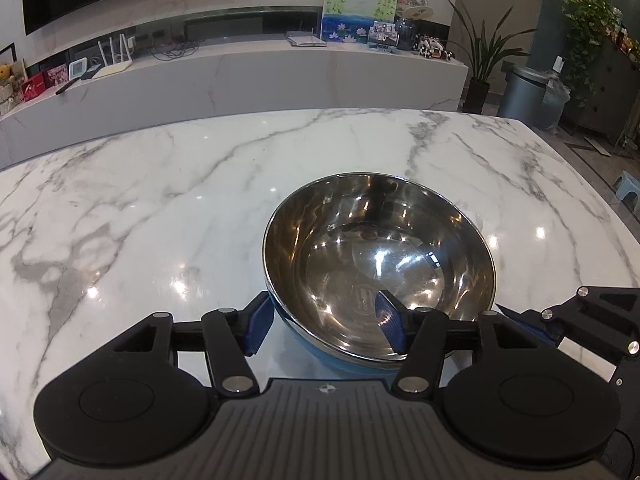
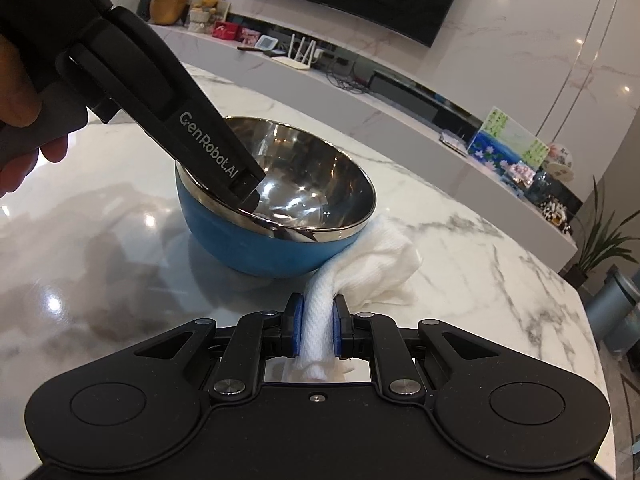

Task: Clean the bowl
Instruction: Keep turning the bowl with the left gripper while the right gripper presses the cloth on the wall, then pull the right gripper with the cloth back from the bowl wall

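Left wrist view
Left gripper (image 1: 322, 322): jaws stand apart, astride the near rim of the bowl (image 1: 380, 264); one blue pad (image 1: 258, 326) sits outside the wall, the other inside the steel hollow.
Grip: a gap shows on both sides of the rim, so the pads do not press on it.
Bowl: steel inside, blue outside, tilted toward the camera on the marble table (image 1: 140, 208).
Right gripper (image 1: 532, 320): only its black linkage shows at the right edge, just beside the bowl.

Right wrist view
Right gripper (image 2: 316, 328): jaws drawn close together, clamped on a bunched white cloth (image 2: 320, 320).
Cloth: its free end fans out on the table (image 2: 480, 272), touching the blue wall of the bowl (image 2: 256, 248) on the near right side.
Left gripper (image 2: 248, 188): reaches down from the upper left, its tip over the bowl's left rim.
Hand (image 2: 24, 136): holds that gripper's handle at the left edge.
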Demonstrator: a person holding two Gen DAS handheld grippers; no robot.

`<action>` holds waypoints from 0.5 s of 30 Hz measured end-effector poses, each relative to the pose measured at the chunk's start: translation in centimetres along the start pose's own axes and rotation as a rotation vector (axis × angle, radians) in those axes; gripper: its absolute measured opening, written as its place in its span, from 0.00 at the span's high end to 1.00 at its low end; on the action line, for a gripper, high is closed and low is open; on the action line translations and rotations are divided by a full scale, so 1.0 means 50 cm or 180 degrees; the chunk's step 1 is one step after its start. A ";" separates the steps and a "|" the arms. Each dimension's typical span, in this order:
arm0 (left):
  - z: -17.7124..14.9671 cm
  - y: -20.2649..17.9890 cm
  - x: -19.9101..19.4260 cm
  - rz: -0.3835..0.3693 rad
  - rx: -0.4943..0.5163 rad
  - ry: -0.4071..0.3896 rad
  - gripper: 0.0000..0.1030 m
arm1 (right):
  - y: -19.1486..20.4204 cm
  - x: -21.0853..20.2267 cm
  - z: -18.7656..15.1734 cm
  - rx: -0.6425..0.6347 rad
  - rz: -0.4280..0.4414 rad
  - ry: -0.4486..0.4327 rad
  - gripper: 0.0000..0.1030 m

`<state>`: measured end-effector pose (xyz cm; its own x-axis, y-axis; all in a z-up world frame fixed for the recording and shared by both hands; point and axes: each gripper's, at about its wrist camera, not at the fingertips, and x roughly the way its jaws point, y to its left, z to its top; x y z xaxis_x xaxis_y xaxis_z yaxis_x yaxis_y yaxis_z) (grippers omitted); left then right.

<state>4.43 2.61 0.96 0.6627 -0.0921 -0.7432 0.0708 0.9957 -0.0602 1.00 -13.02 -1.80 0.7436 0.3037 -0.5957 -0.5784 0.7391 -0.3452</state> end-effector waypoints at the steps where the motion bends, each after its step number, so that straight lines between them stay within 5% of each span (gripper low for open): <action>1: 0.000 0.001 0.001 -0.0001 0.0011 -0.0004 0.50 | -0.001 0.000 0.000 0.0004 0.0001 0.0000 0.88; 15: 0.002 -0.001 0.008 -0.0014 0.0026 -0.0016 0.55 | -0.035 -0.002 0.004 0.0282 -0.0064 0.0024 0.88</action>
<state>4.77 2.52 0.75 0.6663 -0.0965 -0.7395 0.0798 0.9951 -0.0579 1.99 -14.24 -0.99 0.7519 0.2840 -0.5949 -0.5313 0.7953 -0.2918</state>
